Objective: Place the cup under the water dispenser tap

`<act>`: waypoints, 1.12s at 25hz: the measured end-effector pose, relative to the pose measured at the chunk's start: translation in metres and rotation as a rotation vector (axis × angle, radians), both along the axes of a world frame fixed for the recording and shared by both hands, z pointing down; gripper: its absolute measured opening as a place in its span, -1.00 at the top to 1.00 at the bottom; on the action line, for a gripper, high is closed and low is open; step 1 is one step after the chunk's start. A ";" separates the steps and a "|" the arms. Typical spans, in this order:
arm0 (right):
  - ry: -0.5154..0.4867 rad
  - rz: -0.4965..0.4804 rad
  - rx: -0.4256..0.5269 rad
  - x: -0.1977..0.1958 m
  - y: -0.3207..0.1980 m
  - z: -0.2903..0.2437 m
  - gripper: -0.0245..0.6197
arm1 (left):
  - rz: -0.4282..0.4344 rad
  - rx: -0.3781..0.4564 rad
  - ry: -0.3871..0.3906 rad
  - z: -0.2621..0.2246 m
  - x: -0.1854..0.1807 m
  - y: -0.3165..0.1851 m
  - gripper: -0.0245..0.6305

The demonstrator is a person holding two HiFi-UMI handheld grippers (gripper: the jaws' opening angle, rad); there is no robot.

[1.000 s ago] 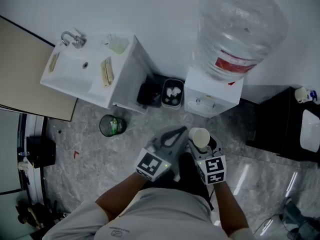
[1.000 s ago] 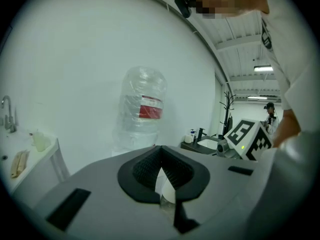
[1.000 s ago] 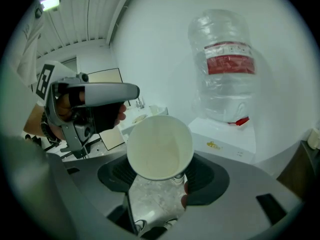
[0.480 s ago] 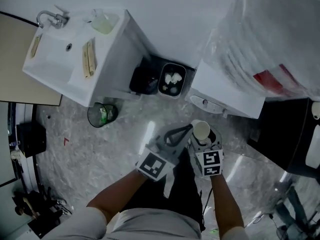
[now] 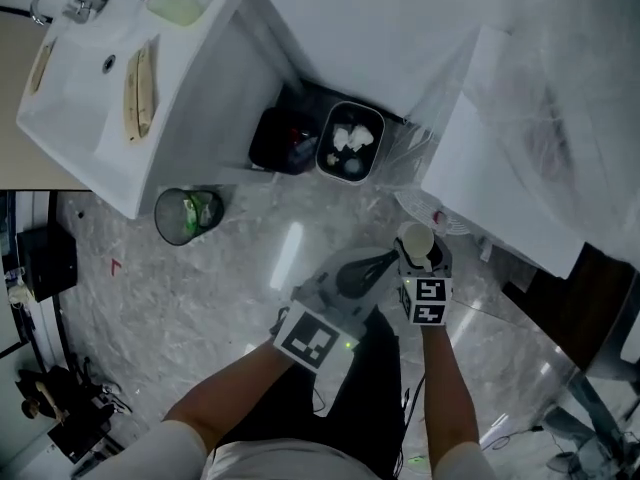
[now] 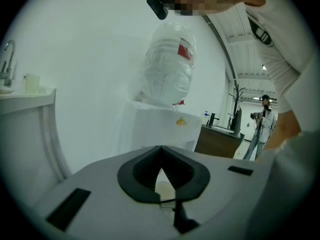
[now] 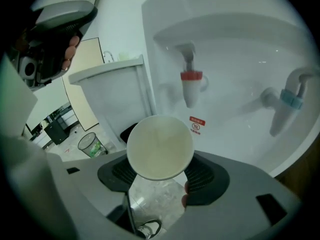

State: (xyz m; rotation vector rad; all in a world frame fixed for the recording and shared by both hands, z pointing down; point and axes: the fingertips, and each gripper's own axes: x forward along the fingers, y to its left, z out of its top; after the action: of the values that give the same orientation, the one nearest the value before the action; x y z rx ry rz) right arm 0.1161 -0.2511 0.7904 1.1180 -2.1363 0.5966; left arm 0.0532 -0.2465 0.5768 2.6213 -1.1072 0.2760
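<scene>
A white paper cup [image 7: 160, 146], empty, sits tilted between the jaws of my right gripper [image 7: 162, 174], its mouth facing the camera. Beyond it the white water dispenser [image 7: 235, 59] shows its recess, with a red tap [image 7: 191, 86] straight past the cup and a blue tap [image 7: 287, 106] to the right. In the head view the cup [image 5: 415, 240] in my right gripper [image 5: 417, 256] hangs low beside the dispenser [image 5: 500, 168]. My left gripper [image 5: 383, 261] is just left of it, jaws shut and empty, and its own view shows the dispenser [image 6: 160, 129] carrying a water bottle [image 6: 170, 66].
A white sink cabinet [image 5: 120, 78] stands at the left, with a wire waste bin [image 5: 185, 215] on the marble floor in front. A black bin holding white rubbish [image 5: 350, 153] sits between cabinet and dispenser. A dark cabinet [image 5: 570, 308] is at the right. A person [image 6: 261, 124] stands far off.
Both grippers have sunk toward the floor and closer to the dispenser front. The head has come down with them, so the dispenser fills more of the right. The cup stays in the right gripper.
</scene>
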 end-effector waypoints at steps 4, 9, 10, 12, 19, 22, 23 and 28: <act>0.034 0.019 0.004 0.007 -0.025 0.039 0.05 | -0.016 -0.017 0.010 0.024 -0.003 -0.010 0.91; 0.086 0.066 0.016 0.020 -0.046 0.073 0.04 | -0.012 -0.025 0.012 0.041 -0.005 -0.017 0.91; 0.092 0.072 0.015 0.022 -0.049 0.078 0.04 | -0.012 -0.027 0.013 0.042 -0.006 -0.017 0.91; 0.104 0.078 0.014 0.024 -0.052 0.087 0.04 | -0.011 -0.029 0.012 0.046 -0.008 -0.016 0.91; 0.101 0.081 0.022 0.025 -0.061 0.098 0.04 | -0.021 -0.039 0.006 0.054 -0.015 -0.017 0.91; 0.078 0.083 0.000 0.025 -0.058 0.097 0.04 | -0.025 -0.050 0.008 0.055 -0.016 -0.016 0.91; 0.071 0.080 -0.003 0.025 -0.058 0.095 0.04 | -0.025 -0.050 0.012 0.054 -0.015 -0.015 0.91; 0.042 0.068 -0.012 0.024 -0.057 0.086 0.00 | -0.019 -0.052 0.009 0.048 -0.011 -0.014 0.91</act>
State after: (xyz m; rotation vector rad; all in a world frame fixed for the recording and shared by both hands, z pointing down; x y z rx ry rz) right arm 0.1405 -0.3081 0.8768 1.1905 -2.0630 0.6106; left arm 0.0417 -0.2603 0.6249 2.5633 -1.1062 0.2850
